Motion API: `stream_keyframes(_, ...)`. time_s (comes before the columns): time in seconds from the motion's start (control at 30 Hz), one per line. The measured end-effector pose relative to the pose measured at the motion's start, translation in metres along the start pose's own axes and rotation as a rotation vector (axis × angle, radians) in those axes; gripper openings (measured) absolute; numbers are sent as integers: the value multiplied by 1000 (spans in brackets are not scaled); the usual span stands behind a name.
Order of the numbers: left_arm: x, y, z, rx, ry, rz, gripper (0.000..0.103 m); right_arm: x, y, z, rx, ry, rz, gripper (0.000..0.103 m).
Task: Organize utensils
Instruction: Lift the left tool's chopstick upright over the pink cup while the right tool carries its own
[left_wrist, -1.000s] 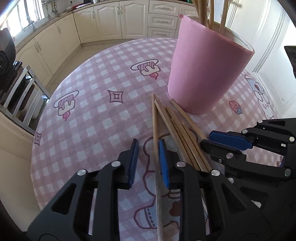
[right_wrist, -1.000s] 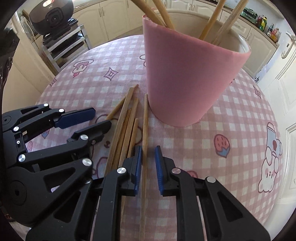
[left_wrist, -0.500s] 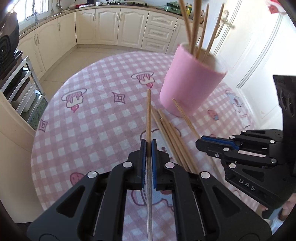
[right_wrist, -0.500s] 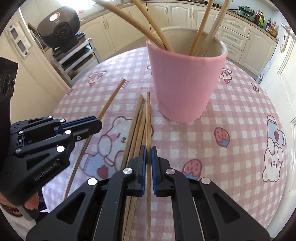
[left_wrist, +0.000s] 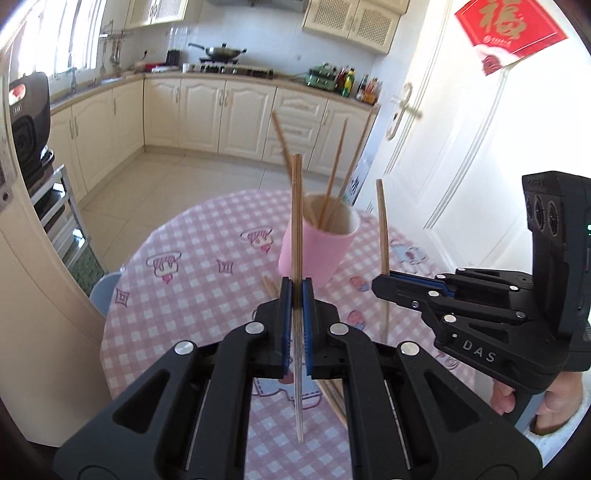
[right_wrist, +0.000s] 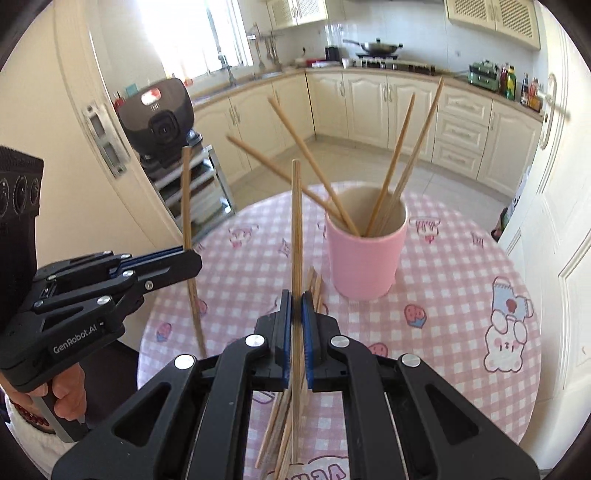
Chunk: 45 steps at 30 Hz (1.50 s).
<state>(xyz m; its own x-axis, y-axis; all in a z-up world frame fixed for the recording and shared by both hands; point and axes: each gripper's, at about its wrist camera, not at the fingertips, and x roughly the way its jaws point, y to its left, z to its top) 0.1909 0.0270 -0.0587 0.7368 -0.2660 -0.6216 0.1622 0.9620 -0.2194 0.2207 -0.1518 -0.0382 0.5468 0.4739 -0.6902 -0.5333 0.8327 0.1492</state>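
Observation:
A pink cup (right_wrist: 364, 258) stands on the pink checked table (right_wrist: 461, 314) with several wooden chopsticks standing in it; it also shows in the left wrist view (left_wrist: 317, 251). My left gripper (left_wrist: 296, 286) is shut on one chopstick (left_wrist: 296, 221) and holds it upright, lifted above the table. My right gripper (right_wrist: 296, 295) is shut on another chopstick (right_wrist: 295, 229), also upright. Each gripper shows in the other's view, the right one (left_wrist: 384, 284) and the left one (right_wrist: 184, 254). Several loose chopsticks (right_wrist: 288, 424) lie on the table in front of the cup.
The round table's edge drops to a tiled floor (left_wrist: 184, 177). A black appliance (right_wrist: 159, 118) sits on a rack at the left. Cream cabinets (right_wrist: 406, 110) line the back wall and a white door (left_wrist: 461, 147) stands at the right.
Both grippers closed on a chopstick each, then lifted them off the table and tilted them upright. The cup now looks farther away and lower.

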Motion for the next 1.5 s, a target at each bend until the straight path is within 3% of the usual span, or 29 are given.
stream_keyframes(0.37, -42, -33, 37, 57, -156, -22, 5, -48, 5, 31, -11, -246, -28, 4)
stream_keyframes(0.83, -35, -46, 86, -14, -310, -15, 5, -64, -20, 64, 70, -530, -143, 4)
stream_keyframes(1.1, -12, -46, 102, -40, -373, 8, 5, -45, -25, 72, 51, -576, -179, 4)
stream_keyframes(1.5, 32, -44, 81, 10, -320, 28, 5, -19, -44, 56, 111, -557, -197, 4)
